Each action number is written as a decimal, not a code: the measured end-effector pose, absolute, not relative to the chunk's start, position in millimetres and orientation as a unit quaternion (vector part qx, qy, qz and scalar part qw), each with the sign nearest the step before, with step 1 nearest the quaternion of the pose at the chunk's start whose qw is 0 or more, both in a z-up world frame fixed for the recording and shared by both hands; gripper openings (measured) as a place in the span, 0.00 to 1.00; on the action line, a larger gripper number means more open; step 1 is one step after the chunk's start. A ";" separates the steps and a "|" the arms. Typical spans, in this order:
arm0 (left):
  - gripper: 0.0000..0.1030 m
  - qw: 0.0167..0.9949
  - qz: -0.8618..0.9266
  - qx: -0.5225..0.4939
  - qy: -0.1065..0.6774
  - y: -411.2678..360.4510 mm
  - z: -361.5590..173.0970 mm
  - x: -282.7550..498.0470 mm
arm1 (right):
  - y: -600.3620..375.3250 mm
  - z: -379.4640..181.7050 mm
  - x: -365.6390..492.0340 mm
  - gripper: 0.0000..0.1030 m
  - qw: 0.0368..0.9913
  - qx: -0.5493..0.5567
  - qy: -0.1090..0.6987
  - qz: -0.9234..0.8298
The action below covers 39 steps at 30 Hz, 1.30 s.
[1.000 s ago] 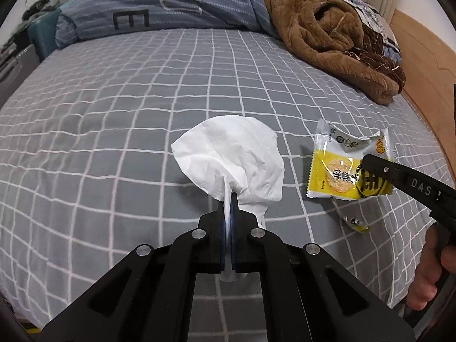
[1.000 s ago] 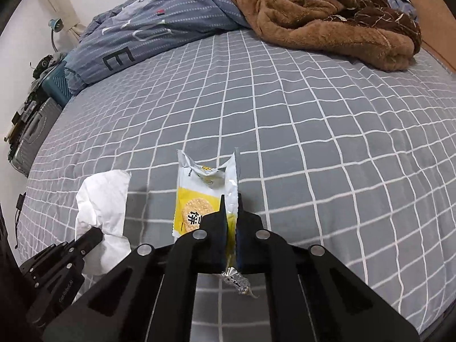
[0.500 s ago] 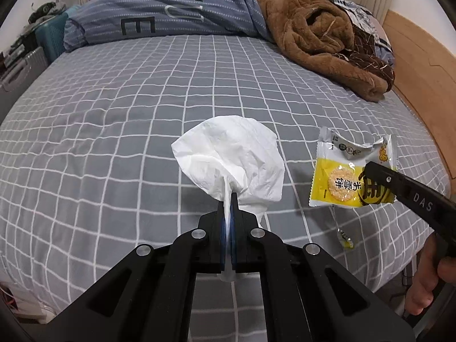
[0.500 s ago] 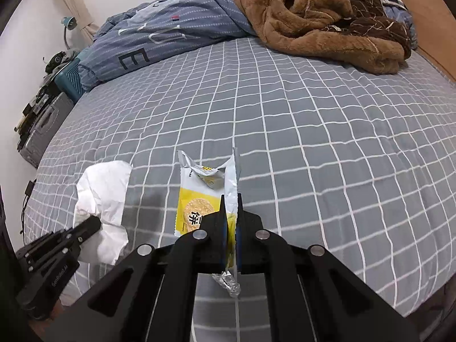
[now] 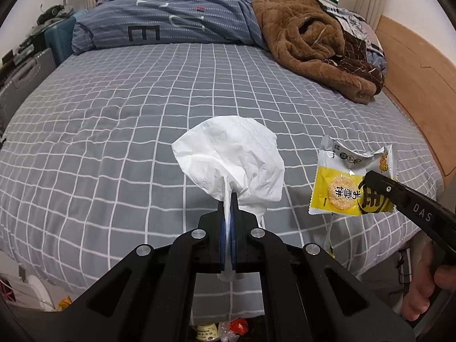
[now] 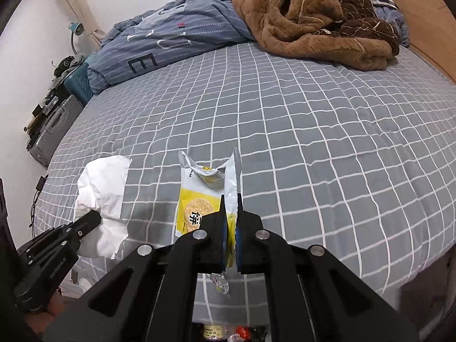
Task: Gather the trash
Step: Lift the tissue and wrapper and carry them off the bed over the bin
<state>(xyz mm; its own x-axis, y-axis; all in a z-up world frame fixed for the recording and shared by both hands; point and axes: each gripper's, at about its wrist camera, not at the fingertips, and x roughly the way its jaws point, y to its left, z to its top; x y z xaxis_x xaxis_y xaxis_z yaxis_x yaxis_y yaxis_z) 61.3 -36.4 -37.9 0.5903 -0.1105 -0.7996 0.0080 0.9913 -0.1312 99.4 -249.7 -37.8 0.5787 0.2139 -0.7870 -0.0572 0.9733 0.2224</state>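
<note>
White crumpled tissue (image 5: pixel 232 156) is fanning out ahead of the left tongs (image 5: pixel 227 199), pinched tight between them, while the right tongs (image 6: pixel 230 199) are clamping a torn yellow-and-silver wrapper (image 6: pixel 199 196) by its edge.

A crumpled white paper tissue (image 5: pixel 233 159) is held up off the grey, white-checked bed sheet (image 5: pixel 114 131), near the bed's near edge. Its upper part fans out into a wide, creased bloom, while a pinched neck runs down between closed black jaws, with a small tail sticking out below them. To its right hangs a torn-open yellow and silver plastic snack wrapper (image 5: pixel 349 182), printed with a round cracker picture and dark characters. Its silver top edge is ragged and gaping; its flat face stands roughly upright. It too is lifted clear of the sheet, clamped at its lower right part, with a thin crinkled strip dangling beneath.
</note>
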 end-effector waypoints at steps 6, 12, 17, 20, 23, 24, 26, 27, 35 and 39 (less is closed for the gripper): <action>0.01 0.894 -0.035 -0.058 0.443 -36.4 -25.0 37.7 | -246.7 -23.6 69.1 0.04 0.889 0.086 0.442 0.084; 0.01 0.897 -0.037 -0.059 0.436 -32.7 -12.8 18.4 | -247.4 -18.4 48.7 0.04 0.890 0.088 0.440 0.085; 0.02 0.899 -0.038 -0.062 0.431 -33.1 -6.8 1.7 | -250.2 -14.4 30.1 0.04 0.887 0.093 0.444 0.089; 0.01 0.899 -0.041 -0.066 0.432 -33.6 -6.7 -10.0 | -249.2 -13.3 17.9 0.04 0.887 0.085 0.445 0.089; 0.02 0.898 -0.042 -0.067 0.433 -35.7 -8.7 -22.3 | -248.3 -13.9 3.9 0.04 0.887 0.080 0.447 0.089; 0.02 0.898 -0.043 -0.066 0.434 -36.5 -9.5 -25.4 | -247.9 -14.1 -0.6 0.04 0.887 0.078 0.447 0.089; 0.02 0.897 -0.043 -0.065 0.435 -36.7 -10.8 -31.9 | -246.7 -14.3 -9.0 0.04 0.887 0.073 0.447 0.089; 0.02 0.897 -0.043 -0.065 0.435 -36.5 -11.4 -36.2 | -245.9 -14.6 -12.5 0.04 0.887 0.073 0.448 0.089; 0.02 0.895 -0.029 -0.063 0.441 -31.4 -15.9 -62.6 | -237.6 -16.6 -35.1 0.04 0.890 0.046 0.445 0.086; 0.02 0.894 -0.027 -0.062 0.444 -30.7 -16.3 -76.9 | -235.5 -18.9 -45.0 0.04 0.890 0.042 0.446 0.088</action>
